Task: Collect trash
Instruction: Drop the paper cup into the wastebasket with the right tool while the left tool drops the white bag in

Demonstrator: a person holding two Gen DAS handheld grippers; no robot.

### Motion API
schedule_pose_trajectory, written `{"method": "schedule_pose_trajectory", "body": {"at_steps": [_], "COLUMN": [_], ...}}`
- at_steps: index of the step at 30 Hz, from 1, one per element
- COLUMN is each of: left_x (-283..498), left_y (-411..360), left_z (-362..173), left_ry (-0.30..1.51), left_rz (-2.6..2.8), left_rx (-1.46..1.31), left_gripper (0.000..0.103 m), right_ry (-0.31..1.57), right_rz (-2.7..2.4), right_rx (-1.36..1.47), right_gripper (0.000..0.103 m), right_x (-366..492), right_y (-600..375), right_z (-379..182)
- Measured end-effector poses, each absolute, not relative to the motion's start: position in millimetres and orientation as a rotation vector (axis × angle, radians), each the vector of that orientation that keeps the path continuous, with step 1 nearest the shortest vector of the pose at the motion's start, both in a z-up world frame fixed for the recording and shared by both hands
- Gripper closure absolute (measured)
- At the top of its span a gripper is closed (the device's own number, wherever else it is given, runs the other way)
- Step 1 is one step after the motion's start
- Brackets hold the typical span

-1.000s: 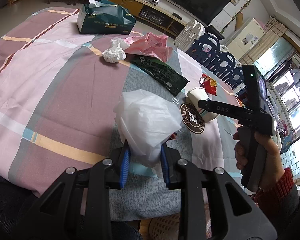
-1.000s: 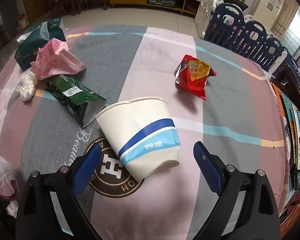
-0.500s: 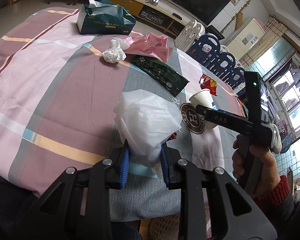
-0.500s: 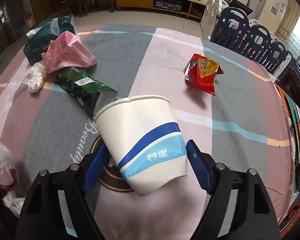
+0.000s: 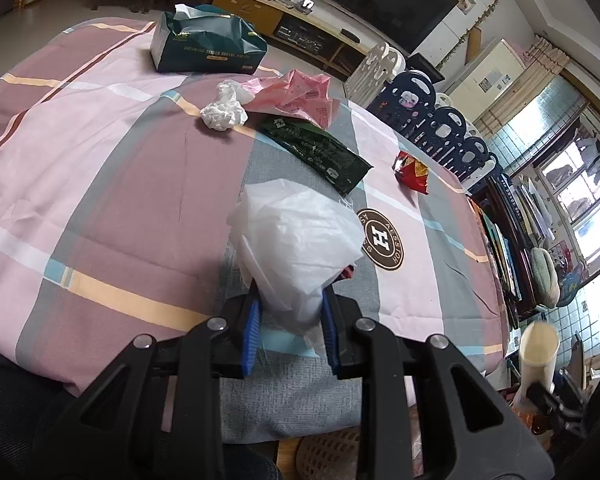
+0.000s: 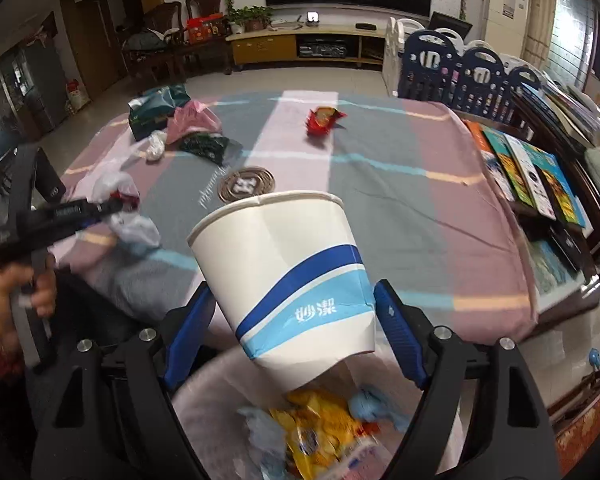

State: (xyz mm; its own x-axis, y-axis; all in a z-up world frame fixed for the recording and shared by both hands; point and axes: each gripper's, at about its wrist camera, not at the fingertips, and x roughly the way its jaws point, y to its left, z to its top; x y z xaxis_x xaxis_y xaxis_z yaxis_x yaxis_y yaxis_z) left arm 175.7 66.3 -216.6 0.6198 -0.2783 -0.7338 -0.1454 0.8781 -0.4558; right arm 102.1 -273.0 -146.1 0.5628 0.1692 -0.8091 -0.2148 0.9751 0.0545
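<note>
A white paper cup [image 6: 288, 276] with a blue band hangs tilted in the air, and my right gripper [image 6: 296, 320] is shut on its lower part. It is off the table, right above a pale trash bin [image 6: 216, 396] that holds yellow and blue wrappers. In the left wrist view the cup [image 5: 538, 348] is a blur at the lower right, beyond the table edge. My left gripper [image 5: 288, 316] is shut on a crumpled white plastic bag [image 5: 296, 240] near the table's front edge. The right wrist view has this left gripper [image 6: 100, 210] and a hand [image 6: 20, 296] at the left.
On the checked tablecloth [image 5: 100, 184] lie a crumpled tissue [image 5: 222, 114], a pink wrapper [image 5: 296, 96], a dark green wrapper [image 5: 320, 148] and a red snack bag [image 5: 412, 168]. A green tissue pack [image 5: 204, 46] stands at the back. Books [image 6: 528, 168] lie right of the table.
My right gripper closed on the paper cup, lifted it off the table and swung it back over the bin. The left gripper and its bag stayed put.
</note>
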Motion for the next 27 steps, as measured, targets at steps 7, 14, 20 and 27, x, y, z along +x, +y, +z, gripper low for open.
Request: {"method": "schedule_pose_trajectory", "body": {"at_steps": [7,14,20,27], "left_x": [174,156,127,73], "left_y": [62,41,-58,-167], "left_z": [-214,-201,-203,-203], "left_ry": [0.904,0.896,1.009,1.033], "left_rz": [-0.104,-0.192,-0.578,-1.000], "left_rx": [-0.502,-0.526,-0.427,-0.114], "left_gripper": [0.077,0.078,0.078,0.078], "right_ry": [1.217,1.135,0.946,0.849], "right_rz": [0.037,0.025,-0.114,-0.259], "right_rx": [0.096,0.278,0.308,0.330], "right_gripper": [0.020,0.017,0.016,0.015], "right_x": [55,68,61,55], "right_y": [-327,-328,-350,-386], "right_z": [-223,-210,-171,-149]}}
